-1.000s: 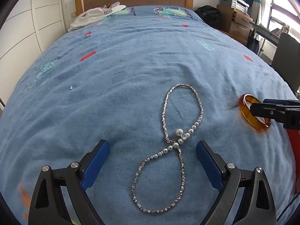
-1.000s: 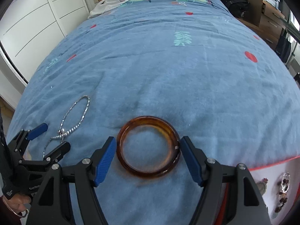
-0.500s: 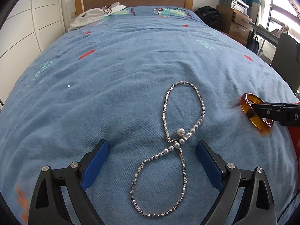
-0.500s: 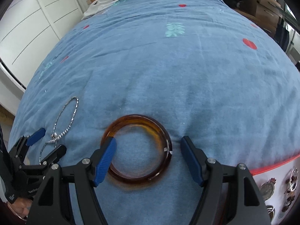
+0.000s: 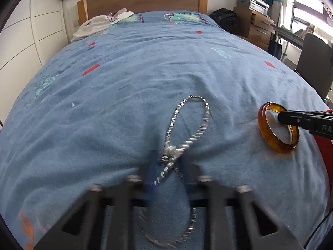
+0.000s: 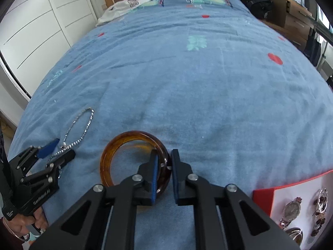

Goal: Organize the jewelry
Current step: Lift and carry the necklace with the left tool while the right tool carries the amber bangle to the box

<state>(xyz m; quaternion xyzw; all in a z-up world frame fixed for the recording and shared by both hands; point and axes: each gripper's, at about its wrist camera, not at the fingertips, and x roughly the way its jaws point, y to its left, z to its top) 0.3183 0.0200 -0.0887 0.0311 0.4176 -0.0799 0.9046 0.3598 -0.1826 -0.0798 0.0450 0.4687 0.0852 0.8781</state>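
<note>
I see the right gripper (image 6: 162, 162) jaws clamped on the amber bangle's (image 6: 116, 145) right rim, and the left gripper (image 5: 168, 173) jaws, blurred, shut on the necklace (image 5: 187, 137) at its pearl crossing. Both lie on the blue bed (image 6: 208, 83). Red-edged tray (image 6: 291, 193) with watch (image 6: 292, 210) sits right; white cloth (image 5: 100, 24) near headboard; nothing blocking.

Left hand-held gripper (image 5: 169, 171) motion-blurred over necklace (image 5: 187, 129)
</note>
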